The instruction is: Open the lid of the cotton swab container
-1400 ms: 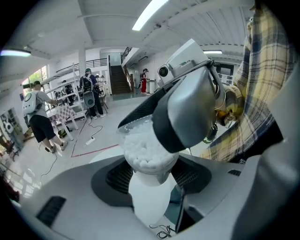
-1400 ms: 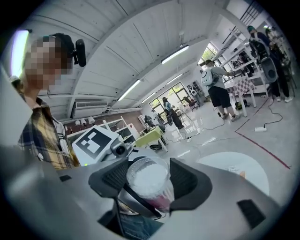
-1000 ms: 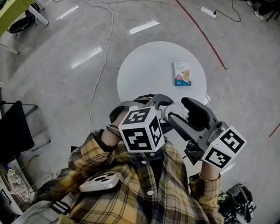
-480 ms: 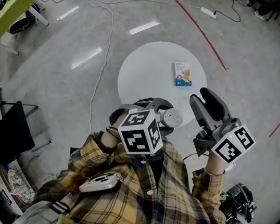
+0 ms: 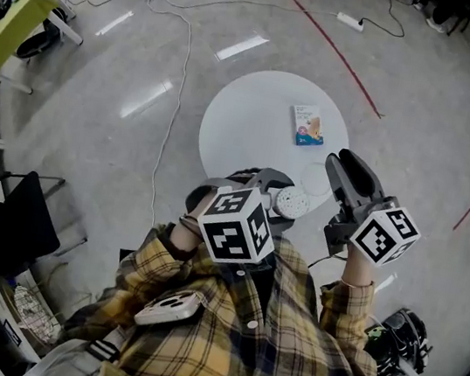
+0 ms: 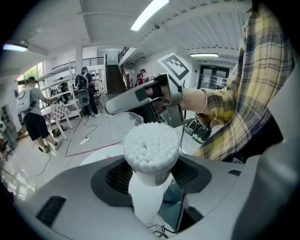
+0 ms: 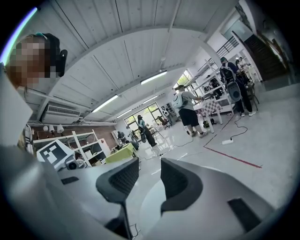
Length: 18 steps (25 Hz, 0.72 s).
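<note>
Left gripper (image 5: pixel 275 200): I see its fingers wide, clamped on the container's body
Container (image 6: pixel 145 197): upright in that grip, by the table's near edge, top open, swabs (image 6: pixel 151 145) bare
Right gripper (image 7: pixel 149 173): fingers narrow, just been closing, nothing between the pads
Lid (image 6: pixel 129 118): clear, off, just under the right gripper's tip; held or loose, I cannot tell
Table (image 5: pixel 247 114): round, white
Packet (image 5: pixel 306 124): flat, near its far right edge

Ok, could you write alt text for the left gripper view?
The left gripper holds an open cotton swab container, packed with white swabs, between its jaws. Behind it the right gripper, in a plaid-sleeved hand, has just been closing its jaws, nothing visible between them.
</note>
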Motion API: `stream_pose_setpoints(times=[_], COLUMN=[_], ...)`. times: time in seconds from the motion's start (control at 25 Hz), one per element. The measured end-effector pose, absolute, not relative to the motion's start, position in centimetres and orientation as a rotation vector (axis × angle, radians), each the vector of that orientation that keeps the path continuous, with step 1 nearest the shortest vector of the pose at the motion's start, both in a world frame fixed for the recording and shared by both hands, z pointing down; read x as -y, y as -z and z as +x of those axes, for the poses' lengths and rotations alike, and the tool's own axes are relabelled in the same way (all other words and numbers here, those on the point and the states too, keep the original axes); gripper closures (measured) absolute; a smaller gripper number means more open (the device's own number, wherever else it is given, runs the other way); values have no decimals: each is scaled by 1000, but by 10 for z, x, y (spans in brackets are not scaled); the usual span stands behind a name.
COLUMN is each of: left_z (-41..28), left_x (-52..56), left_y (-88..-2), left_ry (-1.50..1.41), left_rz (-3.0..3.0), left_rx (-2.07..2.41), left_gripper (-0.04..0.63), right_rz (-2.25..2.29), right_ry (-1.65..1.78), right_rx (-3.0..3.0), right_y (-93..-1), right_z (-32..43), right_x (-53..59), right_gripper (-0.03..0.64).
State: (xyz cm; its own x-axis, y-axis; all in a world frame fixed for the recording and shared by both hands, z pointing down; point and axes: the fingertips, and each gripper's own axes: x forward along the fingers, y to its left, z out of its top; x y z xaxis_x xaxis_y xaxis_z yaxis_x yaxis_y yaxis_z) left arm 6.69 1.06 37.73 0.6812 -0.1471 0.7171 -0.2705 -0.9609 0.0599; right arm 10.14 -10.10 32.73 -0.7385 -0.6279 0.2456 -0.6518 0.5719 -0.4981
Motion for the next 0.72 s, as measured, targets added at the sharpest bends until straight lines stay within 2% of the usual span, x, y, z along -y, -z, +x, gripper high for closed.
stream_pose_setpoints(times=[0.72], left_z=[63], left_x=[-9], left_y=[-380], left_ry=[-1130], left_rz=[2709], left_rx=[347], left_gripper=[330], right_rz=[1146], right_ry=[-886], right_rx=[2767], right_y=[-319], right_z=[99], right_x=[99], right_gripper=[476])
